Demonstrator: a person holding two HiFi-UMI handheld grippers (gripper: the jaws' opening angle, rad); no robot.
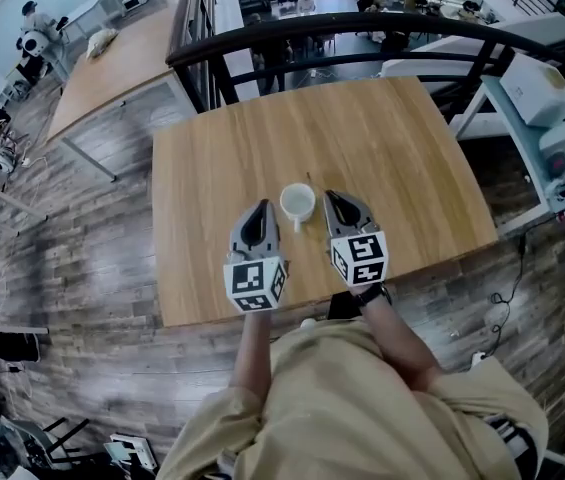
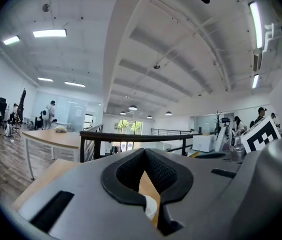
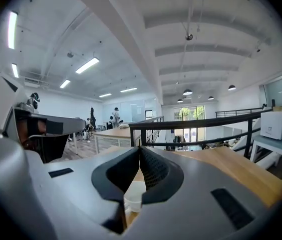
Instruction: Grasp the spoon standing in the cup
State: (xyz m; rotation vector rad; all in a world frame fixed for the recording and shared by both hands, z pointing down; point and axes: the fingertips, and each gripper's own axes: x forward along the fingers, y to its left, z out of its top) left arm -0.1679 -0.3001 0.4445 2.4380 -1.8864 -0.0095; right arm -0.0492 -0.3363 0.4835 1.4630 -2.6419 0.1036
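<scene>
We have not begun the grasp: the cup (image 1: pixel 297 204) stands mid-frame between our left gripper (image 1: pixel 261 208) and right gripper (image 1: pixel 331 198), both clenched on nothing; the spoon (image 1: pixel 309 181), seemingly a thin handle at its upper rim, waits untouched

In the left gripper view the cup (image 2: pixel 150 207) shows only as a white sliver below the closed jaws; the left gripper (image 2: pixel 144 151) hides the rest with its own body. In its own view the right gripper (image 3: pixel 140 149) likewise covers all but 1 patch of rim. From the head view, a thin dark stroke (image 1: pixel 309 180) at the cup's far side is too small to tell as a spoon. The 2 hands are hidden under the marker cubes (image 1: pixel 256 282), and the person (image 1: pixel 352 408) is cut off by the near edge.
</scene>
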